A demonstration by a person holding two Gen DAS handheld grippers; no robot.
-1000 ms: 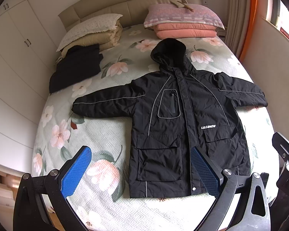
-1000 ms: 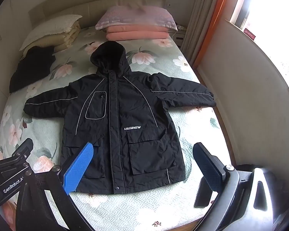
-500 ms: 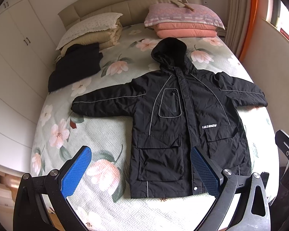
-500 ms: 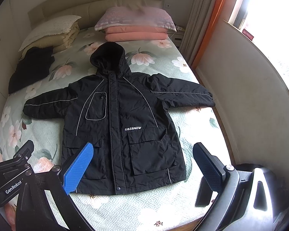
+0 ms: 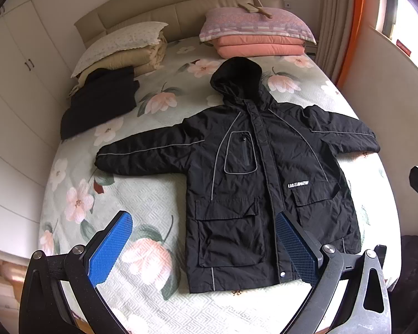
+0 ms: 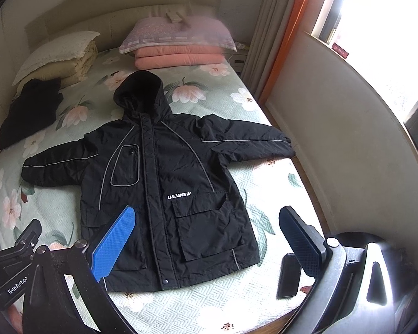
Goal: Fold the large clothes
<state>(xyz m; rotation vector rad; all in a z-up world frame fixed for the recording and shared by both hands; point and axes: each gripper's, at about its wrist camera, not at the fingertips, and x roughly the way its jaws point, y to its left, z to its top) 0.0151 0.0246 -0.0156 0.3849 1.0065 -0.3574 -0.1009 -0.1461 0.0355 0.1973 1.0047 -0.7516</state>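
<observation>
Little is changed since earlier: both views are only slightly shifted. Left claw (image 5: 202,246) and right claw (image 6: 207,240) are held wide, empty; jacket (image 5: 253,178) sleeves are best folded inward first.

- Jacket (image 5: 253,183): black, with thin grey piping and a small white logo on the chest.
- Bedspread (image 5: 153,203): pale green, pink flowers with dark green leaves.
- Left gripper (image 5: 203,250) and right gripper (image 6: 209,242): black frames, blue textured pads.
- Far-right pillow (image 5: 253,25): lilac, on a folded salmon-pink blanket (image 5: 260,47).
- Far-left pillow (image 5: 119,41): white, finely dotted, on cream bedding.
- Folded garment (image 5: 100,103), far left: black.
- Curtain edge (image 6: 289,33): orange.
</observation>
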